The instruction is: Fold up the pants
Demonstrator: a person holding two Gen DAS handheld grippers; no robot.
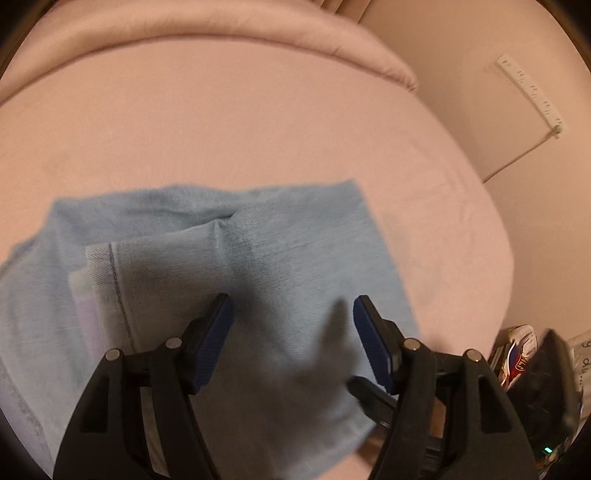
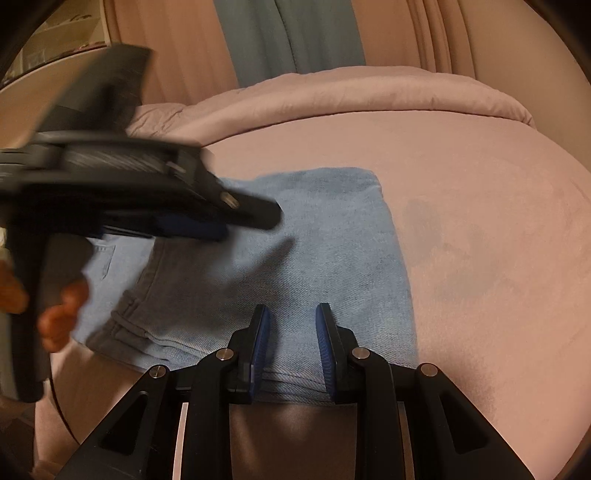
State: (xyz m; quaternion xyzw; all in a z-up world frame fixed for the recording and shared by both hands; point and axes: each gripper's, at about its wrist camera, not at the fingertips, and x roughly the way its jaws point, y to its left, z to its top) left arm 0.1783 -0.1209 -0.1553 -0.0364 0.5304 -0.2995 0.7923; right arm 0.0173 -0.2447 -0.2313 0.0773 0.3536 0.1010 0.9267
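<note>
While my left gripper [image 1: 292, 321] hangs wide and empty, the folded pants [image 2: 295, 266] lie on the pink bed [image 2: 480, 221].
My right gripper [image 2: 291, 325] stands narrow at six o'clock over the pants' near edge, seemingly pinching nothing.

Black left gripper [image 1: 291, 317], blue-padded jaws, silver pivot screws, matching right gripper [image 2: 291, 325]

Pants [image 1: 288, 258]: pale blue denim, faded, dark stitch line along hem. Bed sheet [image 1: 221, 122]: dusty pink, plain. Left gripper [image 1: 291, 314] and right gripper [image 2: 291, 321]: black frames, blue ribbed pads. Curtain [image 2: 288, 33]: grey-blue.
</note>
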